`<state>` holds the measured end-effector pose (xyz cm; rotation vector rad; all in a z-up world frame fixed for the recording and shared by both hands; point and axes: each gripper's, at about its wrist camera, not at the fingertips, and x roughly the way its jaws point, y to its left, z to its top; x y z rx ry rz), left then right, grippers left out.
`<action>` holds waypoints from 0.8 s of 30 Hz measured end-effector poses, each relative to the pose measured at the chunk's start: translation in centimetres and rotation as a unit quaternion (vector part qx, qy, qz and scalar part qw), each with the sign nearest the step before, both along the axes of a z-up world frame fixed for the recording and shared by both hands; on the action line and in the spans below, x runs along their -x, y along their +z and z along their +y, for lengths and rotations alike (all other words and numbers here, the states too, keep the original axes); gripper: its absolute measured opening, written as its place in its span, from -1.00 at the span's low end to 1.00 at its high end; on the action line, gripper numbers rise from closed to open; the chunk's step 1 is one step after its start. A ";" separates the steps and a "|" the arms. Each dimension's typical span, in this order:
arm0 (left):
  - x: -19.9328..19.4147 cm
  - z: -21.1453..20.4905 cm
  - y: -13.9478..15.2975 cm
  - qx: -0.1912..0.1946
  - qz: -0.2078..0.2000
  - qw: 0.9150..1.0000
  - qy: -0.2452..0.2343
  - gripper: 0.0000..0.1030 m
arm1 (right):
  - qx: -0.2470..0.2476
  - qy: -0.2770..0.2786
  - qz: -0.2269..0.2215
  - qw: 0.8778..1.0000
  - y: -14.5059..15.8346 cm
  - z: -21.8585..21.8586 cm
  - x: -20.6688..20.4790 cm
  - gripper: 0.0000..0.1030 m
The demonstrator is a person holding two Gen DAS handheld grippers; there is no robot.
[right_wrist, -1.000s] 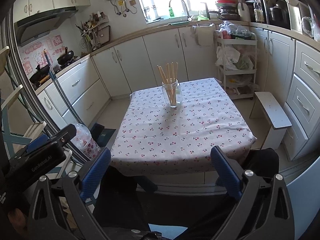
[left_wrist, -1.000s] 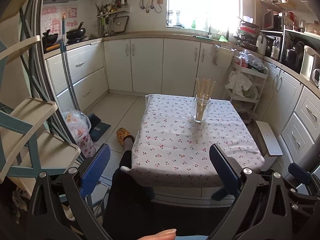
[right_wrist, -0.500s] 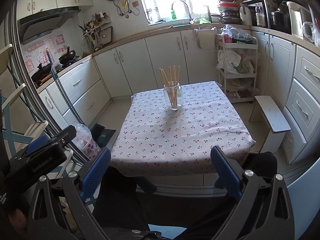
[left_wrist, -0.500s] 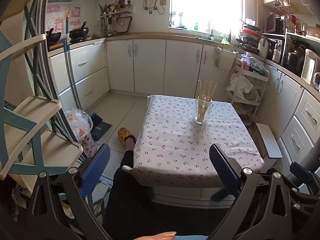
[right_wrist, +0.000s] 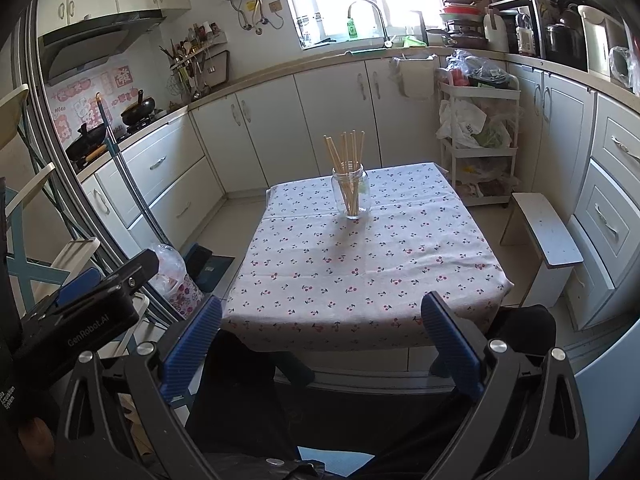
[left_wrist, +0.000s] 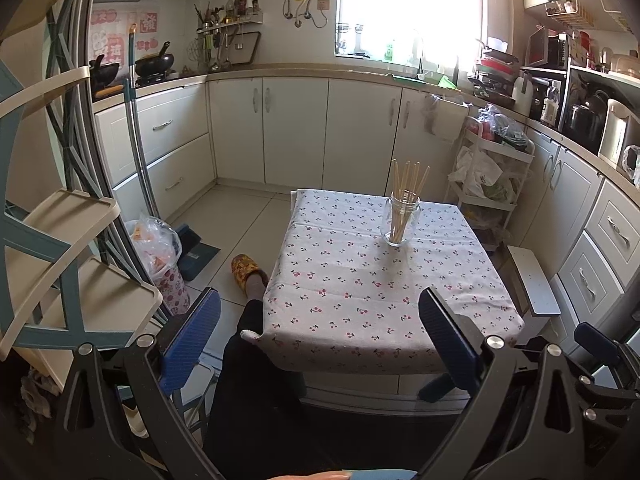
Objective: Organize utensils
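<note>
A clear glass jar stands upright on the far half of a small table with a cherry-print cloth. Several wooden chopsticks stick up out of it. My left gripper hangs wide open before the table's near edge, well short of the jar, with nothing between its blue pads. My right gripper is likewise open and empty at the near edge. The left gripper's body shows at the left of the right wrist view.
A person's dark-trousered legs and a patterned slipper are beside the table's left front corner. A white stool stands right of the table, a cart with bags behind it. A bagged bin and a shelf rack are at left.
Both views have tilted up a little, so the table and jar sit lower in frame. Both grippers stay open and empty.
</note>
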<state>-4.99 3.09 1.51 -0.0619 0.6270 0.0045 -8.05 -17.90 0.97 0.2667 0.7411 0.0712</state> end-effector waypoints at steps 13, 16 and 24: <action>0.0 0.1 0.0 0.000 0.000 1.000 0.000 0.85 | 0.000 0.003 0.002 1.000 -0.1 0.2 -0.1 0.86; 0.1 0.0 0.0 0.000 -0.001 1.000 0.000 0.85 | 0.000 0.005 0.004 1.000 -0.2 0.2 -0.1 0.86; 0.1 0.0 0.0 0.001 0.000 1.000 0.001 0.85 | -0.001 0.009 0.006 1.000 -0.3 0.2 0.0 0.86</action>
